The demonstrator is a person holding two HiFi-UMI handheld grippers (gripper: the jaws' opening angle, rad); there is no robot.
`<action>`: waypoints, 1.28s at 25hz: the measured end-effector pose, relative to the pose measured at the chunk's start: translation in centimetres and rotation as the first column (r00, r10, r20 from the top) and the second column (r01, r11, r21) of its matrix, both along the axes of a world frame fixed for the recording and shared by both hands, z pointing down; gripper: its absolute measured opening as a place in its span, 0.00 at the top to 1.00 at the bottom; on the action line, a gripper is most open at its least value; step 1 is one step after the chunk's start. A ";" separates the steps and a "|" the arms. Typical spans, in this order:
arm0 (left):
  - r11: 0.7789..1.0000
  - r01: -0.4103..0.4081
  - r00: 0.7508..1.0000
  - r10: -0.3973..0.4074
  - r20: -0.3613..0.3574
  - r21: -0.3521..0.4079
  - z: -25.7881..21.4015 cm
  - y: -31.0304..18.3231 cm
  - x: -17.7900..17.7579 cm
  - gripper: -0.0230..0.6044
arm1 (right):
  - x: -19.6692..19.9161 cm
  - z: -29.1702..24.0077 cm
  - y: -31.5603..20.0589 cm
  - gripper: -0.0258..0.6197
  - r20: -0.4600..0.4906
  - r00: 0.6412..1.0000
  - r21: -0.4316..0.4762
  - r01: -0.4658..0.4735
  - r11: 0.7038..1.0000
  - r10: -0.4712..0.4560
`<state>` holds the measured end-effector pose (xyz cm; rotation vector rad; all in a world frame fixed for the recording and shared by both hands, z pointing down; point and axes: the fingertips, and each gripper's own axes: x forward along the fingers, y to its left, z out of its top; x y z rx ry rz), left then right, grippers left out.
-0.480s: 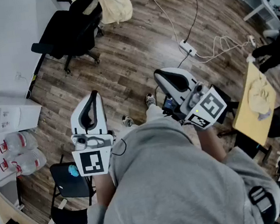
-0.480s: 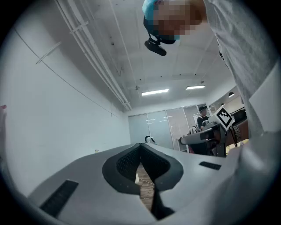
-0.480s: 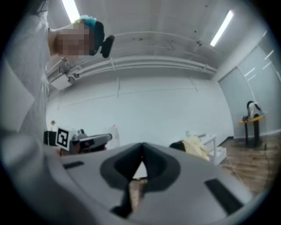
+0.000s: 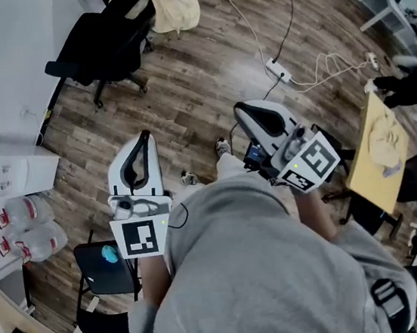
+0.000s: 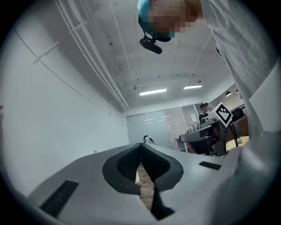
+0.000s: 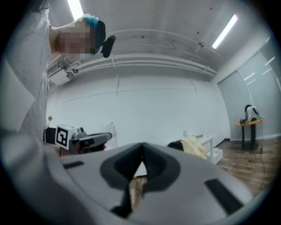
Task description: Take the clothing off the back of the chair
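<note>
A black office chair [image 4: 97, 47] stands at the far left of the wooden floor, with pale yellow clothing [image 4: 164, 4] draped over its back. Both grippers are held level in front of the person's grey-clad body, well short of the chair. My left gripper [image 4: 142, 137] is shut with nothing in it, its tips meeting [image 5: 141, 145]. My right gripper [image 4: 237, 110] is also shut and empty [image 6: 142, 145]. In the right gripper view the yellow clothing [image 6: 193, 147] shows on the chair [image 6: 176, 145] far ahead, to the right of the jaws.
A white power strip with cables [image 4: 281, 72] lies on the floor beyond the right gripper. A white box [image 4: 11, 171] and water bottles [image 4: 32, 242] stand by the left wall. A small black seat [image 4: 104, 268] is near left, a yellow table [image 4: 378, 151] at right.
The chair and clothing sit slightly higher in the head view. Both grippers keep their places and stay shut.
</note>
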<state>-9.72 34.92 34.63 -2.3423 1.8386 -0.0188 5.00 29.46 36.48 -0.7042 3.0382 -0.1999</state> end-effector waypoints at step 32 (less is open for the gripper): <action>0.998 -0.023 1.000 0.022 -0.012 -0.060 2.1 -2.9 -1.3 0.91 | -0.5 1.5 -3.4 0.91 0.008 1.000 -0.057 -0.028 0.998 0.028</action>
